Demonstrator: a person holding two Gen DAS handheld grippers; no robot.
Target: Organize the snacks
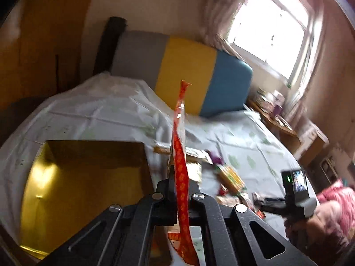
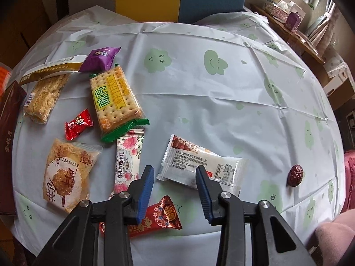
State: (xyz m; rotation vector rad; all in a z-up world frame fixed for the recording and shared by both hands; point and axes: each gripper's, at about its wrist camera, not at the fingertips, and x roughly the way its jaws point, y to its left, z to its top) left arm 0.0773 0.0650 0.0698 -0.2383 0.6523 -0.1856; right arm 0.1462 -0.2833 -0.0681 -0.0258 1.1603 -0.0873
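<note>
My left gripper (image 1: 179,184) is shut on a long red-orange snack packet (image 1: 180,133), seen edge-on and standing up above the table. A gold-lined open box (image 1: 84,190) lies just to its left. My right gripper (image 2: 175,177) points down over the table with its blue pads (image 2: 145,190) apart. A white snack packet (image 2: 186,161) lies flat between and under the fingertips, with no pad pressing on it. A red packet (image 2: 159,219) lies beneath the gripper. Cracker pack (image 2: 115,97), rose-print bar (image 2: 127,161) and round pastry packet (image 2: 66,175) lie to the left.
Around them lie a purple packet (image 2: 99,59), a rice bar (image 2: 44,97), a small red candy (image 2: 78,124) and a lone red date (image 2: 295,175) on the cloud-print tablecloth (image 2: 221,102). A dark box (image 2: 11,133) sits at the left edge, a colour-block chair (image 1: 188,71) behind.
</note>
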